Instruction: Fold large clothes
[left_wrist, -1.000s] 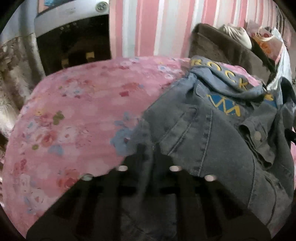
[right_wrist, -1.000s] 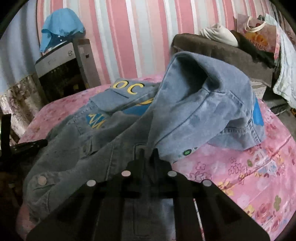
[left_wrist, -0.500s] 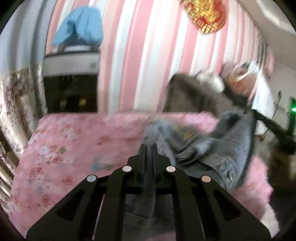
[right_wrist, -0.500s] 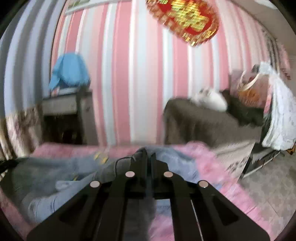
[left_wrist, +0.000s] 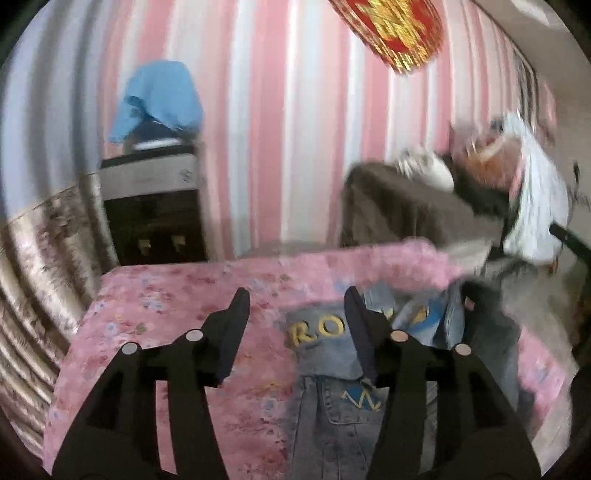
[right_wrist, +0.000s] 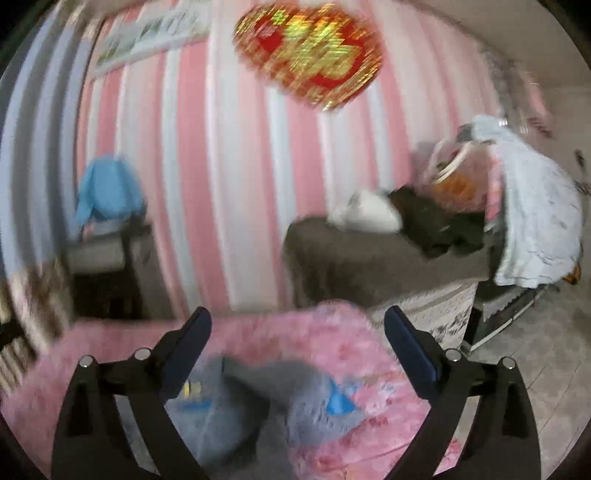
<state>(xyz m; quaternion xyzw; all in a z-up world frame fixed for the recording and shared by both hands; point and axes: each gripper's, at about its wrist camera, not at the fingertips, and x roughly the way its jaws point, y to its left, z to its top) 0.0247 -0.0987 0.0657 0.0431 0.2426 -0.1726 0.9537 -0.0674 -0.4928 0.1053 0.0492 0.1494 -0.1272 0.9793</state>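
Left gripper (left_wrist: 295, 310): was clamped on denim jacket (left_wrist: 332, 417), now opening, clear of it.
Right gripper (right_wrist: 297, 328): likewise released, opening.
Jacket: dropped onto bed.

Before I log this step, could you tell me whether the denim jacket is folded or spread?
Cannot tell fully: the denim jacket lies loosely bunched on the pink bedspread, released by both grippers, no neat fold visible.

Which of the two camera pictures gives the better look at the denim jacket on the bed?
The left wrist view. There the denim jacket is fairly sharp, with its yellow letters and a blue-and-yellow patch readable on the pink bedspread. In the right wrist view the jacket is only a blurred grey-blue heap.
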